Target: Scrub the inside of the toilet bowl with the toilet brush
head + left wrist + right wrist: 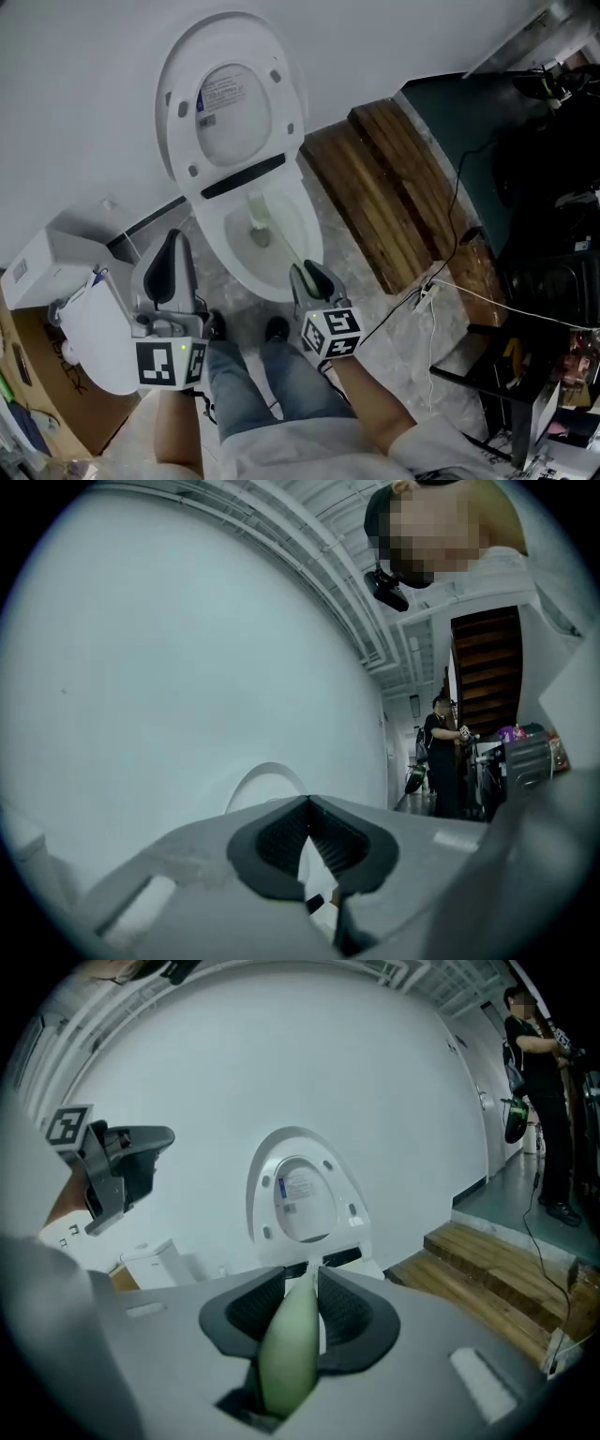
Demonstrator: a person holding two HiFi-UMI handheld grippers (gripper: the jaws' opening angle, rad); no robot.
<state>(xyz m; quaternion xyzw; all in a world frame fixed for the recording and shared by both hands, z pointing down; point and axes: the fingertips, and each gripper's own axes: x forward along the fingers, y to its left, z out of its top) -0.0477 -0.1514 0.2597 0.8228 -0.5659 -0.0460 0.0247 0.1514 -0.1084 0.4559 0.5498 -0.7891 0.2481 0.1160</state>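
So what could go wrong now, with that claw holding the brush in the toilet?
The right claw pinches only the smooth, tapered handle of the toilet brush, so hard scrubbing might twist it loose. The raised seat stands just behind the toilet bowl; a long stroke could knock it down. The white cable on the floor to the person's right might snag a step.

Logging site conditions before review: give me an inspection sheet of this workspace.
Surface: grey marbled floor.
Job's things: white toilet, lid raised; pale green toilet brush head in bowl.
Clutter: brown cardboard box, white carton at left.
Tongs: left tongs shut, holding nothing; right tongs shut on brush handle.
Cables: black cable crosses brown wooden planks; white cord beside them.
Surroundings: plain white wall; a person standing far off.
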